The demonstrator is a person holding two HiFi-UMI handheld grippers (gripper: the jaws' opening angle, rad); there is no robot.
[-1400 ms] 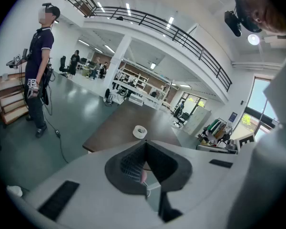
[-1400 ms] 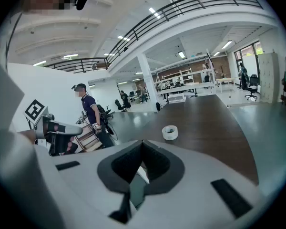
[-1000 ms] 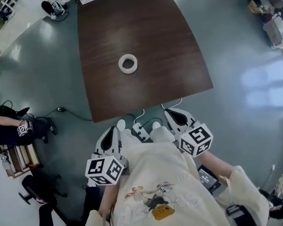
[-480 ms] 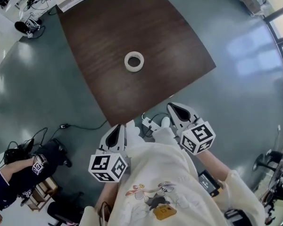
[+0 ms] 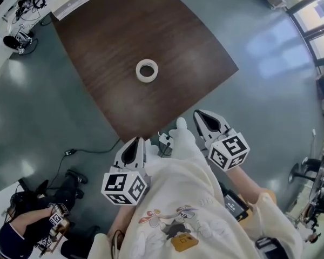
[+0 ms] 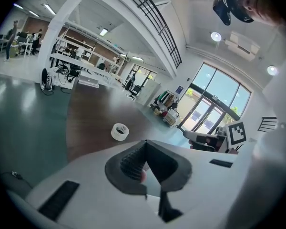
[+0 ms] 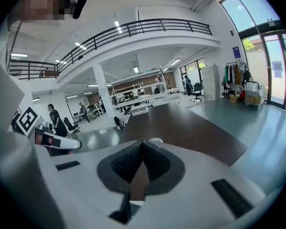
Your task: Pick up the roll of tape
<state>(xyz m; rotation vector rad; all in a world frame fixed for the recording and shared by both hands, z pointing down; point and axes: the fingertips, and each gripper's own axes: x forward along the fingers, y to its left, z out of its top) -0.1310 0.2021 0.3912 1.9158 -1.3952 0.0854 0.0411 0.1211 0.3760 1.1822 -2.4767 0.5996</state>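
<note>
A white roll of tape (image 5: 147, 70) lies flat near the middle of a dark brown wooden table (image 5: 108, 42); it also shows in the left gripper view as a tape roll (image 6: 119, 131), and its top edge (image 7: 155, 140) peeks over the jaws in the right gripper view. My left gripper (image 5: 136, 143) is held off the table's near edge, jaws shut and empty. My right gripper (image 5: 200, 116) hovers beside the table's near right edge, its jaws meeting at the tips with nothing between them. Both are well short of the tape.
A white box (image 5: 71, 3) sits at the table's far left corner. A cable and plug (image 5: 70, 151) trail on the grey-green floor left of me. A seated person (image 5: 27, 231) is at the lower left. Desks and chairs fill the background.
Both grippers have moved forward and slightly up toward the table's near edge. The head view has swung, so the table now sits more to the left and the tape stays in place.
</note>
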